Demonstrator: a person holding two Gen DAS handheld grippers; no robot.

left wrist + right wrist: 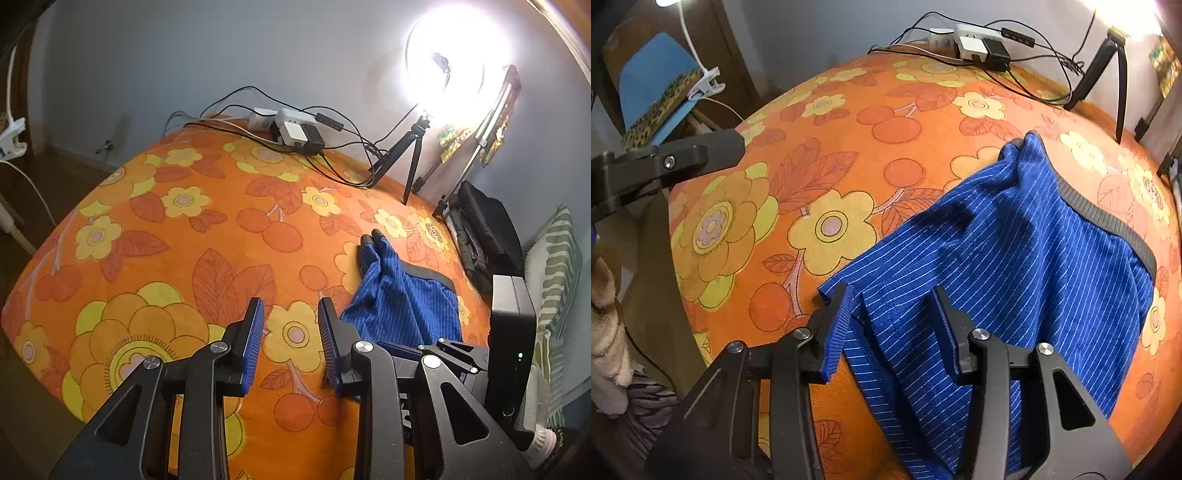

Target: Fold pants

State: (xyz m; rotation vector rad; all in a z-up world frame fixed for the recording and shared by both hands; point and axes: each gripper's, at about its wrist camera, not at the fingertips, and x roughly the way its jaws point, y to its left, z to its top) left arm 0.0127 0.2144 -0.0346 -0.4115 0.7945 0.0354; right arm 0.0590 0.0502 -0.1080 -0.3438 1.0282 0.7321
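Nearest the lens, the right hand-held gripper is seen partly open, its jaws straddling a raised fold of the pants with the pads not pressed on the cloth. The left hand-held gripper is held partly open and empty over bare cover, just left of the pants. The blue pinstriped pants are spread rumpled on the right side of a bed covered in an orange floral spread, their grey waistband towards the right edge. Chargers and cables are gathered at the far edge by the grey wall, beside a ring light on a tripod. Wide bare spread is left on the left side.
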